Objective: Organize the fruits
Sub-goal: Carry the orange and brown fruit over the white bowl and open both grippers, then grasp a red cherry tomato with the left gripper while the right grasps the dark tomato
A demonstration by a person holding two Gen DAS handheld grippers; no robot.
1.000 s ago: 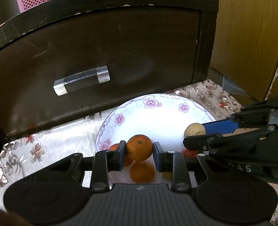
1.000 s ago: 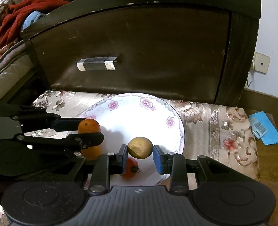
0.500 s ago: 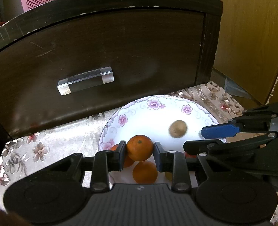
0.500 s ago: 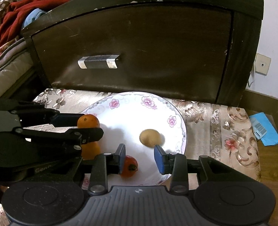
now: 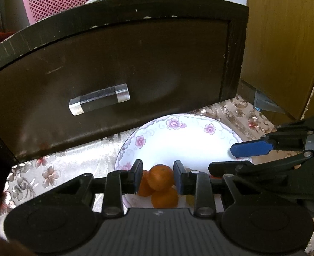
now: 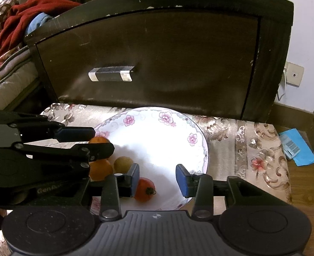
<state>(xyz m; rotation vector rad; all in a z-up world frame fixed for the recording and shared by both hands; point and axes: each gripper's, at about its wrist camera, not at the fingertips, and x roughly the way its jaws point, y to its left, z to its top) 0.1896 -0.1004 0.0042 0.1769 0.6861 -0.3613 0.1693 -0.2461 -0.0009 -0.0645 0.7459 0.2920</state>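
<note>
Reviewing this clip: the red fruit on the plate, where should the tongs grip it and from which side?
Take the red fruit across its round belly, from above, with the open right tongs shifted left. Its stalk lies sideways on the plate, pointing right, so turn the pads to clear it.

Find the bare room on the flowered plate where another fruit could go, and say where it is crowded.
Free: the plate's white middle and far half, toward the drawer front. Crowded: the near left rim, with oranges, a brownish fruit and a red fruit.
</note>
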